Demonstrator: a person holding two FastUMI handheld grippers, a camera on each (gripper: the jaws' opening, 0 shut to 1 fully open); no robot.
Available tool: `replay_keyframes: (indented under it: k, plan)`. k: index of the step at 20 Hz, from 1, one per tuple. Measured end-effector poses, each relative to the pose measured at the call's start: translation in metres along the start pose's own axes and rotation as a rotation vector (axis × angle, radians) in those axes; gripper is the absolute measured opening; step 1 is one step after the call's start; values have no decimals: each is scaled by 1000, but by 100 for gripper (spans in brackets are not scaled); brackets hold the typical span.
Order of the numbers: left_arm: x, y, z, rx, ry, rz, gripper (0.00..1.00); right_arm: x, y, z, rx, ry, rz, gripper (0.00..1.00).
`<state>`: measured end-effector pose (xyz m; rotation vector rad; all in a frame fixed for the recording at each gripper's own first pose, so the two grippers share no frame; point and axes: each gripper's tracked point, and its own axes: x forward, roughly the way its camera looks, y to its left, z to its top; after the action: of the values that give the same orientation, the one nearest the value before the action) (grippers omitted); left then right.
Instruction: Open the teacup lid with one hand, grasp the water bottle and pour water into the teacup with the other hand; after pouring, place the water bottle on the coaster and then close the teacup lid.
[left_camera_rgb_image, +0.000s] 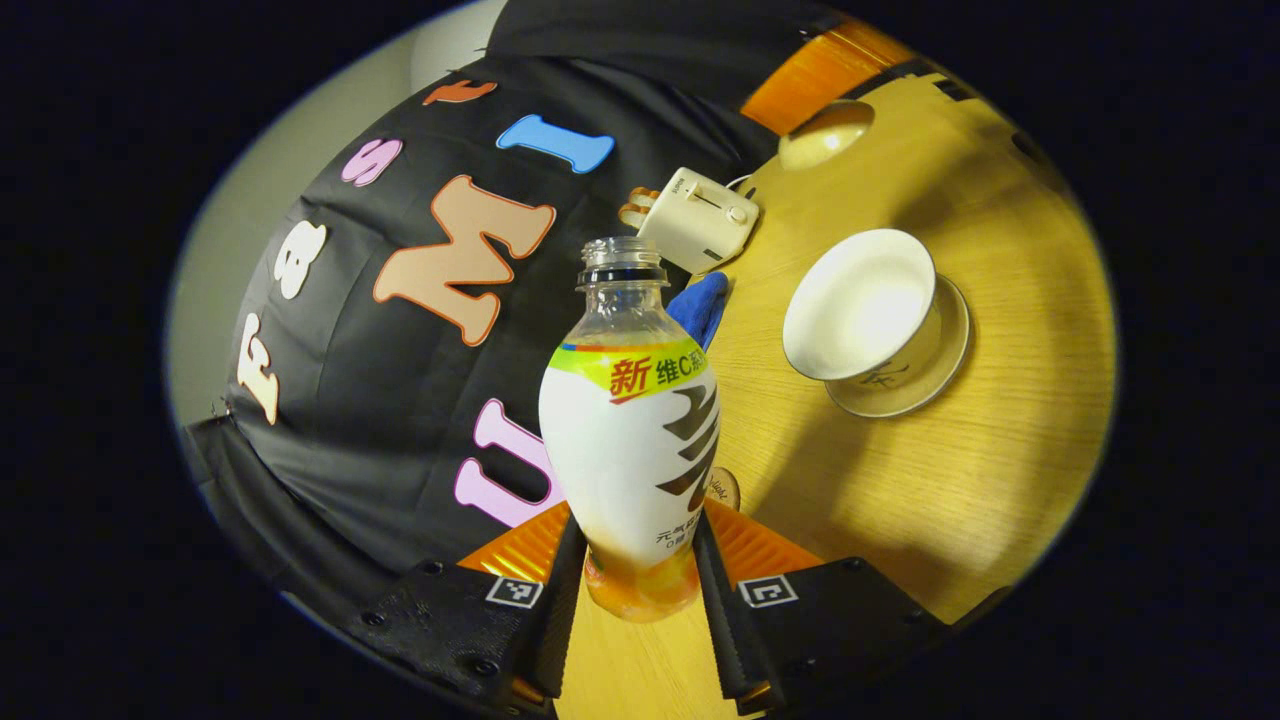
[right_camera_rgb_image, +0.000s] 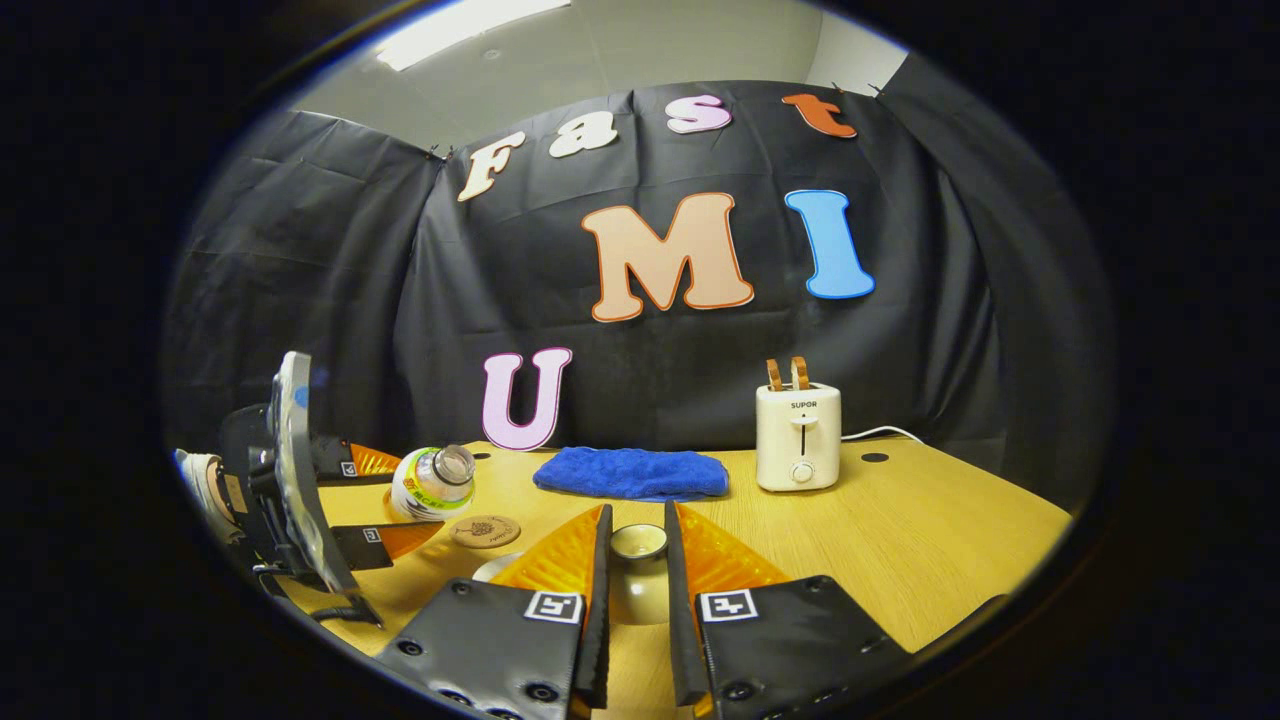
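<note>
Two views tell you where the pour stands, and the teacup is the landmark for both.

From the left gripper view, your left tool (left_camera_rgb_image: 640, 570) is clamped on the water bottle (left_camera_rgb_image: 632, 440), both fingers pressing its lower body, cap off and neck open. The teacup (left_camera_rgb_image: 865, 305) sits on its saucer (left_camera_rgb_image: 935, 385) on the desk (left_camera_rgb_image: 1000, 480), off to the right of the bottle's neck and well apart from it, its mouth open and the inside pale; I cannot tell if any water is in it. Beyond the teacup lie a toaster (left_camera_rgb_image: 697, 220) and a blue cloth (left_camera_rgb_image: 702, 305). The horizon is rolled, so the bottle is already tilted. My judgement: bring the neck over the teacup's mouth before tipping further, then pour slowly, because a wide-open neck can gush.

From the right gripper view, your right tool (right_camera_rgb_image: 636, 590) is closed on the teacup lid (right_camera_rgb_image: 638, 545), gripping its knob between the fingers, with the lid held in front of the teacup's rim (right_camera_rgb_image: 492, 568). Left of the teacup, the coaster (right_camera_rgb_image: 485, 530) lies flat on the desk, and the bottle hangs above it, leaning with its mouth toward you. Hold the lid steady and clear of the teacup's mouth, so the stream has room. Afterward the coaster is close by for setting the bottle down.
</note>
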<state>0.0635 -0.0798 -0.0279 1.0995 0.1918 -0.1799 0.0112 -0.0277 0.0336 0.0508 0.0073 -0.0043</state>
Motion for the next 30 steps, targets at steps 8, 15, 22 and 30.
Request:
replay_keyframes:
  k: [8,15,22,30]
  plan:
    - [-1,4,-2,206,30,25,56,0,1,0,-2,1,2,29]
    - [-1,7,4,341,34,11,56,-1,-3,2,4,-1,-3,28]
    - [7,12,5,497,57,-3,56,-2,-4,3,9,-5,-4,28]
    - [6,20,5,583,79,-6,56,-3,-2,5,5,-5,4,29]
